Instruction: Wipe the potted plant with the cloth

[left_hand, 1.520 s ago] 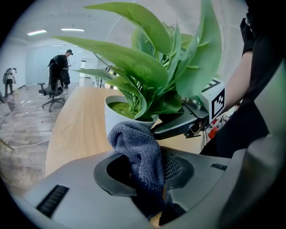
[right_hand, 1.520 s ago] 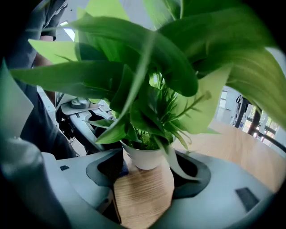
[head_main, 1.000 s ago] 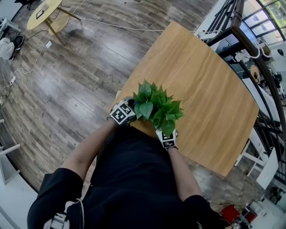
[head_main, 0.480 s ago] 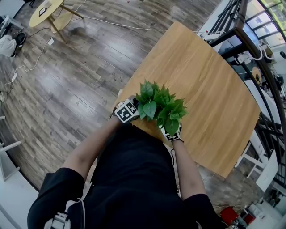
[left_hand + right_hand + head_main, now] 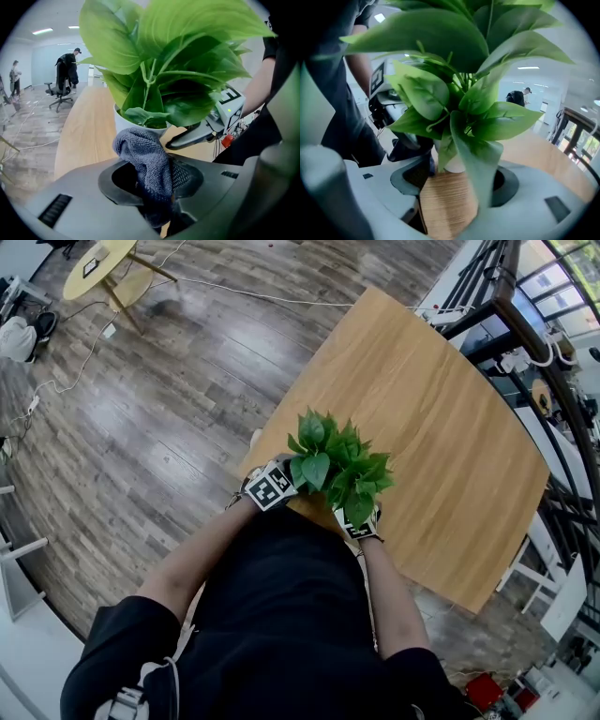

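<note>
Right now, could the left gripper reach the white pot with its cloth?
Probably yes. The left gripper holds the cloth right by the pot, with nothing between; the leaves hang higher.

From the head view we look steeply down onto the table (image 5: pixel 441 427). The left gripper view and right gripper view sit very near the potted plant (image 5: pixel 337 470), facing it from opposite sides. All three share the plant; the former also shows the right gripper (image 5: pixel 192 137), the latter the left gripper (image 5: pixel 410 147).

Wooden table (image 5: pixel 441 418); potted plant (image 5: pixel 337 468) near edge.
</note>
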Tool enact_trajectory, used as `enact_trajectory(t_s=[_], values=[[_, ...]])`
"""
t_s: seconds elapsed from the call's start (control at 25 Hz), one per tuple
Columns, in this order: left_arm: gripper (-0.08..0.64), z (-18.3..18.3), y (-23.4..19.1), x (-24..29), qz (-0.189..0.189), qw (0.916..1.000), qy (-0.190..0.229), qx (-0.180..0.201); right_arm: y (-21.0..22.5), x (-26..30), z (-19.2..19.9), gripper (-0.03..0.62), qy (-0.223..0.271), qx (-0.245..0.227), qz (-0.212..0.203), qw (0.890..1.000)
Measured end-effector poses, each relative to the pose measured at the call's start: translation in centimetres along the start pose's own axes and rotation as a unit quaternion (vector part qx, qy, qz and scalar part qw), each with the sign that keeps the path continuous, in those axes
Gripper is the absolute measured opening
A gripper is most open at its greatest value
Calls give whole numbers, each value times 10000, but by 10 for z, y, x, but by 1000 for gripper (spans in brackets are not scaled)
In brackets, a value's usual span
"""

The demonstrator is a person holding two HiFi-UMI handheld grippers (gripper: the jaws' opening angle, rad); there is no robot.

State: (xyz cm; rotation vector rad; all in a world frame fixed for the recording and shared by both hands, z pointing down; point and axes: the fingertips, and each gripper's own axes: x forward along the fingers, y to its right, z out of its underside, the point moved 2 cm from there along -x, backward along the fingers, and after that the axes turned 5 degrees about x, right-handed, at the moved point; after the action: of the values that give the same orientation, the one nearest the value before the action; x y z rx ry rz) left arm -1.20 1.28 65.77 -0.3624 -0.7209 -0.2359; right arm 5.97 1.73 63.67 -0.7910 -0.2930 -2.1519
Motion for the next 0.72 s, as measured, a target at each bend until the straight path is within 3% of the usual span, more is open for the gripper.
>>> enact_trajectory(t_s=[0.24,0.48,0.72], values=[[152,-2,-26,-6,-185,9996,85,-179,-22,-8,13,308,-58,-28,-359,9993],[152,-2,-29,-7,-250,9992,266,-168,-4,-10,12,310,258,816,6,9963],[152,-3,-20,-11,-241,9981,540,-176,5,-10,-7,310,565,709,13,9959]])
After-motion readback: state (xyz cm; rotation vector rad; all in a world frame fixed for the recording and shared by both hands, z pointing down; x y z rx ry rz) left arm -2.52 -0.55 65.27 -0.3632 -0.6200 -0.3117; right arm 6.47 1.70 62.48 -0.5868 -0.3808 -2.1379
